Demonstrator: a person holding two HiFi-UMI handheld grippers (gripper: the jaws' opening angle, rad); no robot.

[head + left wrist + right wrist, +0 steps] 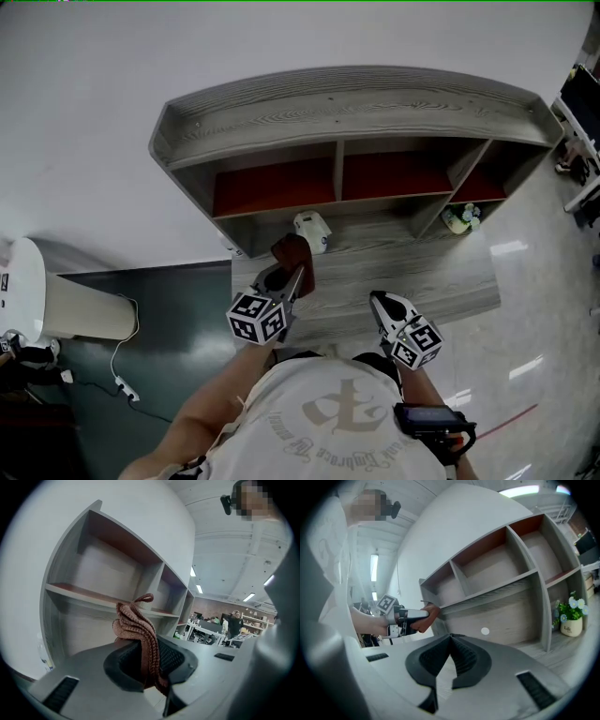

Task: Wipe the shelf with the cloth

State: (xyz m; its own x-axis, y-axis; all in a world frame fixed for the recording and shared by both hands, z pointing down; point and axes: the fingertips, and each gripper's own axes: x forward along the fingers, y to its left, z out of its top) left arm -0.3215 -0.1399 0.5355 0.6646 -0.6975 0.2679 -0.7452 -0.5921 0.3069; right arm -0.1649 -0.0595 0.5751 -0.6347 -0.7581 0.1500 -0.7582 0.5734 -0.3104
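The shelf stands against a white wall, and its left side panel lies just left of the left gripper. Ahead of that gripper the compartments are open and bare. Its jaws are clamped on the brown cloth. The cloth is bunched into a long fold that runs along the jaws and sticks out past their tips. Its small loop points toward the shelf. In the right gripper view the cloth's tip sits at the left end of a shelf board's front edge; whether it touches I cannot tell. A small white thing lies just right of the cloth. The right gripper hangs over the wide lower board, its jaws pressed together on nothing, well apart from the cloth. Far right, a flower pot stands in the end compartment.
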